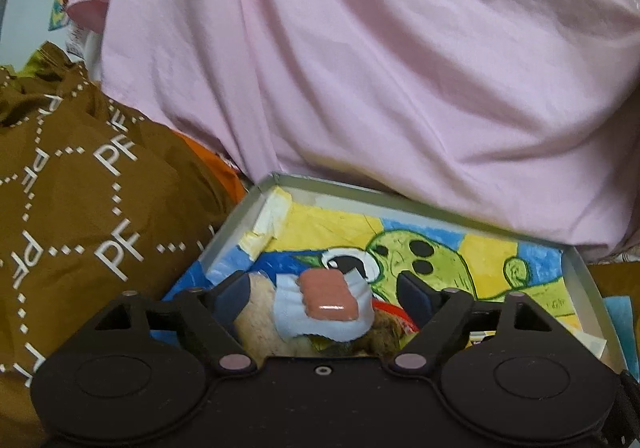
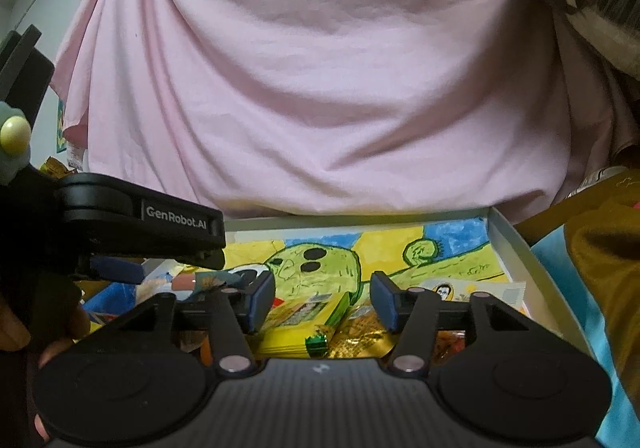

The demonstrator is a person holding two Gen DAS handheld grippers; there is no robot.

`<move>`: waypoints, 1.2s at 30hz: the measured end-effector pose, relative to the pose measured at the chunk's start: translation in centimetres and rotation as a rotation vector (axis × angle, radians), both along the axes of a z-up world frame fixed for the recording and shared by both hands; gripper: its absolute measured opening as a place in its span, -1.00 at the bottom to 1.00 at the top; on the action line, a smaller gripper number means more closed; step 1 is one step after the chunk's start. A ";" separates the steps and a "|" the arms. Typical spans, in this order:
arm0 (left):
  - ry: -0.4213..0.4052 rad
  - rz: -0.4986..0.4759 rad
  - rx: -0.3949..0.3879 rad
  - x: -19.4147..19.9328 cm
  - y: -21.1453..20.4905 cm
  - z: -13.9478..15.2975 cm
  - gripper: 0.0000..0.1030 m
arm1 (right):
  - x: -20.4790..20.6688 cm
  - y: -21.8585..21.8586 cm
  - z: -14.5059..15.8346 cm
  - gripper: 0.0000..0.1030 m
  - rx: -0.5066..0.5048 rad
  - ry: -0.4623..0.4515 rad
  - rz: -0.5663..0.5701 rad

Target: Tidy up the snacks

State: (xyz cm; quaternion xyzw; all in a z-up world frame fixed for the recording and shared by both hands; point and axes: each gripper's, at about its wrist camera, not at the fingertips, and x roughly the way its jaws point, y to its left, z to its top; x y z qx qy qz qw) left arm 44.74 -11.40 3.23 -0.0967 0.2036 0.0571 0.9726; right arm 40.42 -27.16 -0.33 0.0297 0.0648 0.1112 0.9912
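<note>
Snack sorting in a shallow box [image 1: 584, 276], both tongs released

Left tongs [image 1: 322, 288] stand apart around a blue-and-pink wrapped snack [image 1: 326, 306] lying in the box, pads clear of it; right tongs [image 2: 322, 300] gape empty over a yellow packet [image 2: 298, 328] and gold wrapper [image 2: 360, 340]. The wrapped snack looks light, soft, crinkly and probably slippery: best pinched across its middle, gently

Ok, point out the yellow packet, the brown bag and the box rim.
Yellow packet [image 2: 304, 322]: right wrist view, its top face.
Brown bag [image 1: 80, 208]: left wrist view, its printed side.
Box rim [image 1: 400, 196]: left wrist view, far edge.
</note>
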 end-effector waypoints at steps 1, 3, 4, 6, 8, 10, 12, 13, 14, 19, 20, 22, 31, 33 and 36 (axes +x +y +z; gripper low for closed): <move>-0.005 0.002 0.000 -0.1 0.1 0.1 0.64 | -0.1 0.0 0.0 0.23 0.001 -0.005 -0.003; -0.018 0.009 -0.001 -0.5 0.2 0.2 0.71 | -0.3 0.0 0.2 0.31 0.000 -0.018 -0.011; -0.024 0.013 0.000 -0.6 0.3 0.3 0.78 | -0.4 0.0 0.3 0.37 0.000 -0.023 -0.015; -0.034 0.015 0.002 -1.0 0.5 0.4 0.86 | -0.5 -0.1 0.4 0.46 0.003 -0.033 -0.020; -0.046 0.020 0.009 -1.5 0.6 0.6 0.92 | -0.7 -0.1 0.6 0.59 0.004 -0.040 -0.026; -0.053 0.026 0.019 -1.9 0.7 0.8 0.97 | -1.0 -0.1 0.8 0.65 0.000 -0.046 -0.034; -0.059 0.031 0.022 -2.5 0.9 1.0 0.98 | -1.4 -0.1 1.0 0.72 -0.001 -0.047 -0.048; -0.061 0.033 0.020 -2.9 1.0 1.1 0.98 | -1.6 -0.2 1.1 0.74 0.001 -0.046 -0.056; -0.062 0.034 0.016 -3.3 1.2 1.2 0.98 | -1.9 -0.4 1.2 0.78 0.004 -0.044 -0.065; -0.072 0.022 0.001 -5.8 2.3 1.9 0.98 | -4.1 -1.3 2.1 0.95 0.031 -0.051 -0.127; -0.074 0.021 0.000 -6.5 2.5 2.0 0.98 | -4.6 -1.4 2.3 0.96 0.036 -0.054 -0.133; -0.078 0.021 -0.003 -7.8 3.1 2.4 0.98 | -5.7 -1.5 2.9 0.98 0.040 -0.061 -0.140; -0.080 0.043 0.010 -13.9 4.9 3.1 0.98 | -11.4 0.4 5.0 0.99 -0.012 -0.066 -0.138; -0.076 0.052 0.004 -15.4 5.4 2.9 0.98 | -12.8 0.9 5.1 0.99 -0.035 -0.061 -0.134; -0.071 0.059 0.000 -17.4 5.9 2.7 0.98 | -14.7 1.4 5.3 0.99 -0.057 -0.052 -0.130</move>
